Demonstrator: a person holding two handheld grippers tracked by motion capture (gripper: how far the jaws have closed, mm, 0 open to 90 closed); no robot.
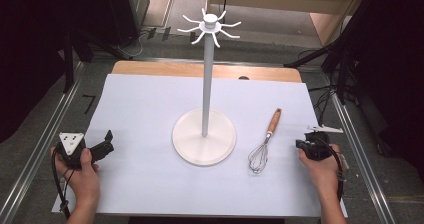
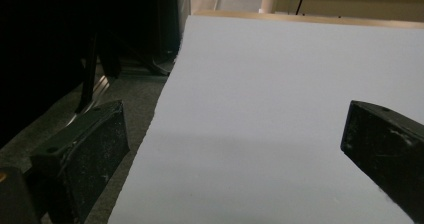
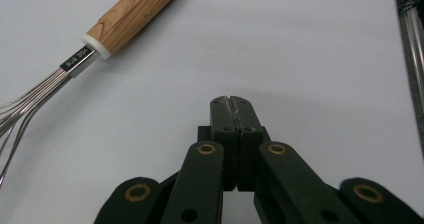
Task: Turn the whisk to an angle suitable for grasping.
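We start from the bench [image 1: 150, 194], covered by a white sheet with the wooden top showing along its far edge. At its middle stands the white hook stand [image 1: 204, 134]: a round base, a tall pole and a crown of curved hooks at the top. Between that base and the bench's right edge lies the whisk [image 1: 266, 141], flat on the sheet, wooden handle toward the far edge, wire loops toward the near edge.

Our right claw [image 1: 301, 144] rests near the right edge, just beside the whisk and apart from it. In the right gripper view its jaws are pressed together with nothing between them [image 3: 233, 104], and the whisk's handle [image 3: 132, 16] runs off to the upper left. Our left claw [image 1: 107, 140] sits near the left edge, well apart from everything; in the left gripper view the jaws stand wide over bare sheet at that edge [image 2: 235, 134].

We judge the step in hand to be picking up the whisk with the right claw, likely to hang it on the stand. To do it well, we first spread the jaws, then swing left so they straddle the wooden handle crosswise. We grip the wood, not the wires, which would flex and slip. We close near the white collar [image 3: 95, 45] so the wire end stays balanced, and lift straight up.
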